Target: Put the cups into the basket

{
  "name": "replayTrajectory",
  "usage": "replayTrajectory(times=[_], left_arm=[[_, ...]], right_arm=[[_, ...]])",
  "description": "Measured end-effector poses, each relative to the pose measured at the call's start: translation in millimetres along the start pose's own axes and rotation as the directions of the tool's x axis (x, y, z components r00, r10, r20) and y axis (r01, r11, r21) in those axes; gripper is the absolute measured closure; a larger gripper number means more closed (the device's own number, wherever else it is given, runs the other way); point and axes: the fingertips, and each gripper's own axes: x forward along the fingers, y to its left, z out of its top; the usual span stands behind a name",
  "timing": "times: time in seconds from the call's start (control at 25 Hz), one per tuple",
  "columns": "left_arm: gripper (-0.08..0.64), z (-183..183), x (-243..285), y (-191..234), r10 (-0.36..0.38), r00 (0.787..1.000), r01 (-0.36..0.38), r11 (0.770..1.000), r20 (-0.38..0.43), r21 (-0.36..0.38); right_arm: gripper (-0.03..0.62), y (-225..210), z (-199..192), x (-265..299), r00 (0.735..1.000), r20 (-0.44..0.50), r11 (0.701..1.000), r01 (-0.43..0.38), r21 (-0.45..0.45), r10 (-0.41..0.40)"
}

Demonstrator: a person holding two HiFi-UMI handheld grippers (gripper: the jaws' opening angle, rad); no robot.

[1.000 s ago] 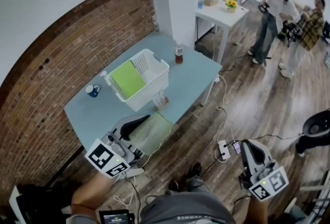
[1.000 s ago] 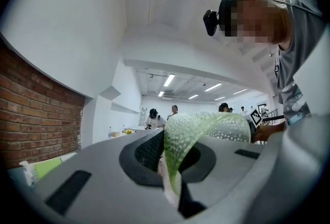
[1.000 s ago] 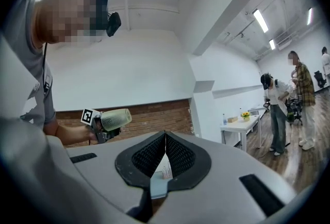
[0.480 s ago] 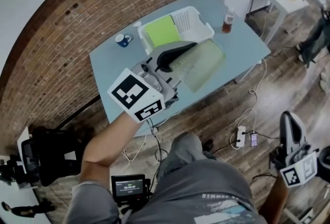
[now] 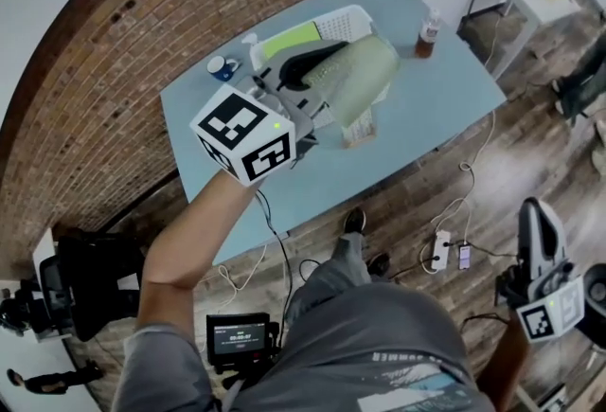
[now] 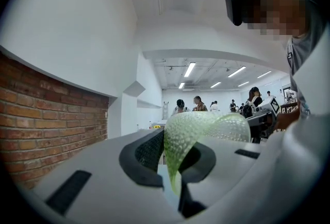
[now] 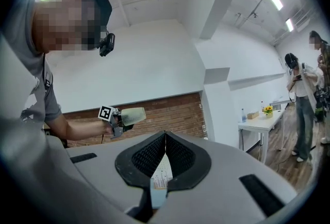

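Left tool (image 6: 172, 152) clamped on a dimpled, translucent pale-green cup (image 5: 359, 77); right tool (image 7: 165, 138) closed together, empty.

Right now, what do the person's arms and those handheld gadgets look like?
The left gripper and right gripper are pale grey shells with black textured pads; each carries a white cube with black square markers. The T-shirt is grey, short-sleeved.
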Motion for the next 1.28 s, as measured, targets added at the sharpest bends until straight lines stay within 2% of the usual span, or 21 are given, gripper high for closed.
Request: replayTrajectory(times=[0.16, 0.32, 0.48, 0.68, 0.84, 1.04, 1.12, 1.28], left_arm=[[0.546, -22, 16, 43, 0.023, 0.995, -0.022, 1.000, -0.092, 0.009], [0.546, -48, 37, 87, 0.051, 0.975, -0.047, 0.999, -0.217, 0.023], [0.546, -82, 54, 120, 0.053, 0.934, -0.048, 0.999, -0.353, 0.023], [0.546, -124, 77, 152, 0.048, 0.867, -0.050, 0.999, -0.496, 0.010], [0.546, -156, 95, 173, 0.033, 0.802, -0.049, 0.999, -0.597, -0.010], [0.546, -196, 111, 190, -0.003, 0.701, -0.020, 1.000, -0.713, -0.024], [0.546, -212, 117, 193, -0.022, 0.657, 0.002, 1.000, -0.754, -0.028], [0.546, -244, 126, 196, -0.047, 0.548, 0.051, 0.998, -0.835, -0.023]], right_arm=[[0.581, -5, -4, 20, 1.000, -0.014, 1.000, -0.007, 0.006, 0.007], [0.581, -16, -9, 34, 1.000, -0.025, 1.000, 0.004, 0.022, -0.003], [0.581, -29, -14, 40, 0.999, -0.029, 0.999, 0.041, 0.034, -0.040], [0.581, -41, -21, 46, 0.997, -0.039, 0.997, 0.064, 0.053, -0.062], [0.581, -51, -25, 50, 0.996, -0.045, 0.994, 0.085, 0.067, -0.082], [0.581, -62, -29, 52, 0.993, -0.050, 0.990, 0.113, 0.082, -0.109], [0.581, -66, -31, 53, 0.991, -0.052, 0.988, 0.125, 0.088, -0.120], [0.581, -74, -35, 54, 0.989, -0.059, 0.985, 0.143, 0.100, -0.137]])
